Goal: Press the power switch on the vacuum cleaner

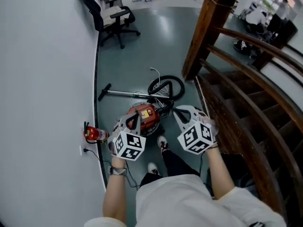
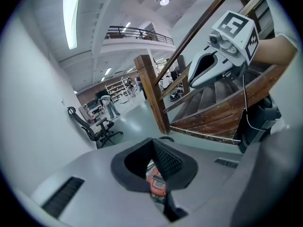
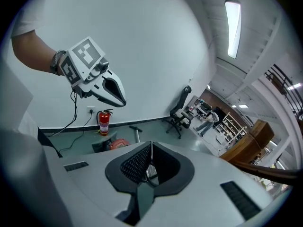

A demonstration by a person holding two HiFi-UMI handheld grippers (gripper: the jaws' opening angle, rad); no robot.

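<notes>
The vacuum cleaner (image 1: pixel 144 117) sits on the floor just ahead of the person's shoes (image 1: pixel 162 144), with its hose (image 1: pixel 165 86) coiled behind it and its tube (image 1: pixel 125 94) lying toward the wall. Both tools hang well above it. The left gripper (image 1: pixel 131 123) has its jaws pressed together with nothing between them, and through the gap under its tips only a slice of the orange body shows. The right gripper (image 1: pixel 182 112) is clenched and empty too, and it points past the machine toward the open floor. The press is not yet begun, and the main risk is aim. The switch itself cannot be picked out from this height, so a blind push down could land on the casing, the handle or a vent and do nothing. A hard or off-centre push could also tip or roll the machine, as it looks light and probably stands on wheels. Closed jaws make a narrow, blunt tip that suits a button but may skid off a curved lid. Crouching down brings further hazards. The hose loop and the cord along the wall (image 1: pixel 94 157) lie close to the feet and could snag a shoe. The fire extinguisher (image 1: pixel 96 134) stands near the left elbow, and the wooden stair rail (image 1: pixel 236 93) crowds the right arm.
</notes>
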